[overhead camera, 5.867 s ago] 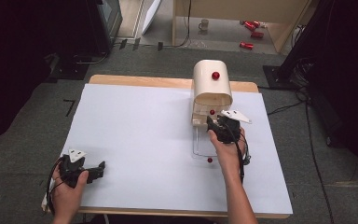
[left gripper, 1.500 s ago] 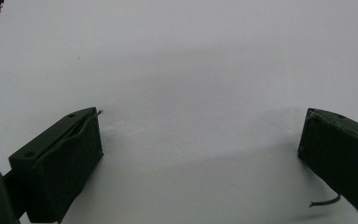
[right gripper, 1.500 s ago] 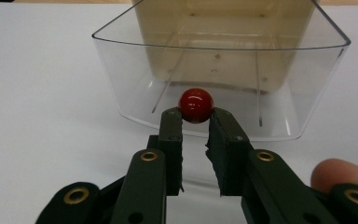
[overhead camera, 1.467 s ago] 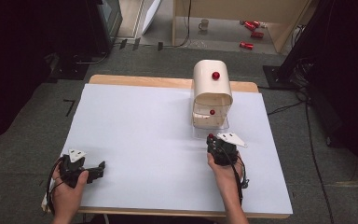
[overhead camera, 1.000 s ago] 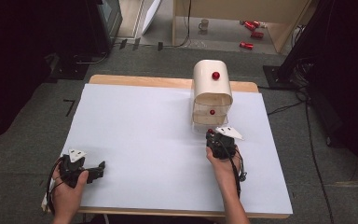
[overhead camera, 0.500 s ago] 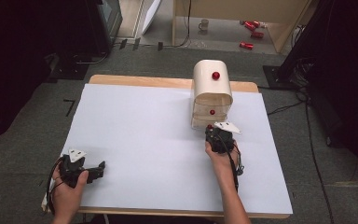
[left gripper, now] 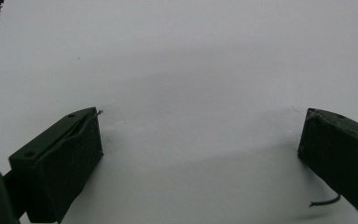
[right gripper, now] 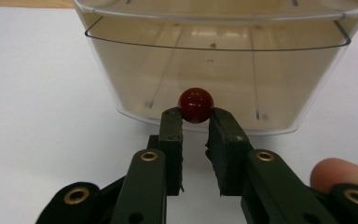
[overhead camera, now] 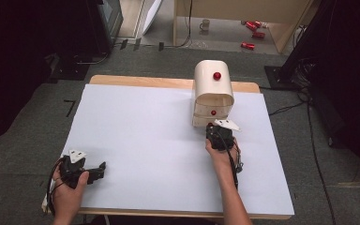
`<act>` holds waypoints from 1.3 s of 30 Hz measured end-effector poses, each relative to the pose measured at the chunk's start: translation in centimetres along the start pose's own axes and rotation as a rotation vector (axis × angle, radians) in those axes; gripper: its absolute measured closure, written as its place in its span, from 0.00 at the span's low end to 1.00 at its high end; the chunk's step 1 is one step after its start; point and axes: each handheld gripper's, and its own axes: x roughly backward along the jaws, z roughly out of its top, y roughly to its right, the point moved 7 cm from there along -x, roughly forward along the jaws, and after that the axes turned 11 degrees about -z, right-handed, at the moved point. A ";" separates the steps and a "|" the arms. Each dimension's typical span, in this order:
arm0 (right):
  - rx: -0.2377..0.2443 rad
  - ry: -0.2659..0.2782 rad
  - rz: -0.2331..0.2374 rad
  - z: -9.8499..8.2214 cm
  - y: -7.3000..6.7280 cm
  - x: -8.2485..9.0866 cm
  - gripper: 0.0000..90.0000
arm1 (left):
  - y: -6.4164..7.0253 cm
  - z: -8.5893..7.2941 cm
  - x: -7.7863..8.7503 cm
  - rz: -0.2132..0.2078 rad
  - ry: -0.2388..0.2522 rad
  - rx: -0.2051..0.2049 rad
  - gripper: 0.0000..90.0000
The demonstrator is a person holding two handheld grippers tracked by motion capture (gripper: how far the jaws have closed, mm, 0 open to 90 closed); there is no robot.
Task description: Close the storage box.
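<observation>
Black pads of the right tool (right gripper: 195, 122) are clamped on the red knob (right gripper: 195, 105) of a clear drawer (right gripper: 130, 79), one pad on each side of the ball. The drawer is the bottom one of a small cream cabinet (overhead camera: 213, 93), which stands at the far right of the white table (overhead camera: 145, 140) and carries a second red knob (overhead camera: 217, 75) on its rounded top. Seen from above, the right tool (overhead camera: 214, 131) sits just in front of the cabinet, with the person's forearm (overhead camera: 229, 187) reaching in from the near edge. The left tool (left gripper: 198, 154) lies released, jaws wide apart over bare table, at the near left corner in the person's left hand (overhead camera: 68, 187).
</observation>
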 end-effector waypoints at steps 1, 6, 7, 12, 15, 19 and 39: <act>-0.003 -0.001 0.000 0.0 0.0 -0.1 0.85 | 0.0 0.0 0.0 0.000 0.000 0.000 0.00; 0.001 -0.006 -0.009 -0.3 -0.1 -0.6 0.85 | 0.0 0.0 0.0 0.000 0.000 0.000 0.00; 0.002 -0.006 -0.009 -0.3 -0.1 -0.7 0.85 | 0.0 0.0 0.0 0.000 0.000 0.000 0.00; 0.008 -0.013 -0.016 -0.6 0.1 -1.0 0.78 | 0.0 0.0 0.0 0.000 0.000 0.000 0.00; 0.000 -0.013 -0.013 -0.6 0.3 -1.0 0.67 | 0.0 0.0 0.0 0.000 0.000 0.000 0.00; -0.007 -0.009 -0.045 -0.8 1.0 -0.7 0.40 | 0.0 0.0 0.0 0.000 0.000 0.000 0.00; -0.101 -0.028 -0.135 -0.7 5.6 -1.4 0.39 | 0.0 0.0 0.0 0.001 0.000 0.000 0.00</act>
